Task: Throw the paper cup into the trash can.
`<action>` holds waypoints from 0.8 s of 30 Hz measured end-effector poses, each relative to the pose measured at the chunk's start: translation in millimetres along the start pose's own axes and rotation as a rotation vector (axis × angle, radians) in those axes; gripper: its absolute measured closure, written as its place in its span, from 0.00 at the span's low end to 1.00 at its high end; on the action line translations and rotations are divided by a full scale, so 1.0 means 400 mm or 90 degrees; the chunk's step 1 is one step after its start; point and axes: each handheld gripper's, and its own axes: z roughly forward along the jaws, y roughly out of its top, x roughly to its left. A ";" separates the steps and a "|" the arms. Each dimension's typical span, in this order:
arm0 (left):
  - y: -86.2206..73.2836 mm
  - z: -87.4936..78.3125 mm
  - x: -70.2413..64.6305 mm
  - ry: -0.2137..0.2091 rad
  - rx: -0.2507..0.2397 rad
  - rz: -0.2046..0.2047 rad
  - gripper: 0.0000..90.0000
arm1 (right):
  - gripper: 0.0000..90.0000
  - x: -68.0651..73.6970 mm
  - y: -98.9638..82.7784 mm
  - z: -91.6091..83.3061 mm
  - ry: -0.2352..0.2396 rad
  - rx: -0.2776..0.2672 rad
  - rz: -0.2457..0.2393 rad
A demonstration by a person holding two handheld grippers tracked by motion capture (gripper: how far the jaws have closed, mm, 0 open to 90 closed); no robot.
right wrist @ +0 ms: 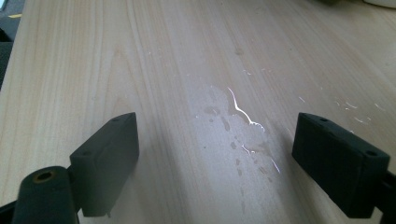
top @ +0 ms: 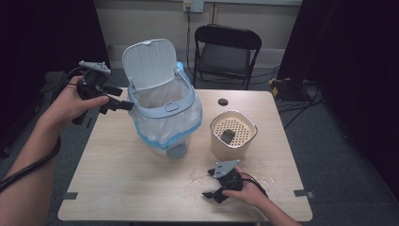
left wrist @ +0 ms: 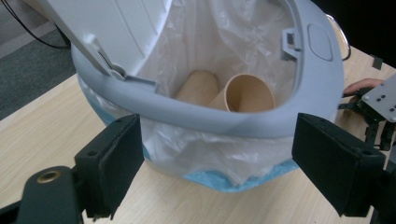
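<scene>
Nearest the person, the right gripper [top: 217, 189] rests low on the table [top: 131, 179], jaws spread wide with nothing between them. Its own view looks along the wood at a wet, glistening spill [right wrist: 238, 135] just ahead of the jaws; from above, that wet patch [top: 200, 175] lies between this gripper and the bin.

Just beyond the right hand stands a cream container [top: 233, 135] with a perforated insert and a dark lump on it, close enough to block a straight push forward. Left of it, at the middle of the table, sits the grey bin [top: 164, 110], its lid [top: 149, 62] tipped up and back, a clear liner with a blue hem draped over its rim.

The left gripper [top: 123, 100] hangs in the air beside the bin's left rim, jaws wide and empty. Its view looks down past the rim [left wrist: 224, 119] into the liner, where two tan paper cups [left wrist: 247, 93] lie on their sides, touching; the high view hides them behind the bin wall.

Bare tabletop runs along the near edge and the left side. Beyond the far edge stands a black folding chair [top: 227, 52].
</scene>
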 end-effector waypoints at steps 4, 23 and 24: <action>0.023 0.008 0.022 0.013 0.001 -0.010 0.18 | 0.16 0.000 0.000 0.000 0.000 0.001 0.001; 0.127 0.030 0.070 0.042 -0.047 0.017 0.18 | 0.15 0.000 0.000 -0.001 0.001 0.002 0.001; 0.130 0.033 0.069 0.041 -0.050 0.016 0.18 | 0.15 0.000 0.000 -0.001 0.001 0.002 0.001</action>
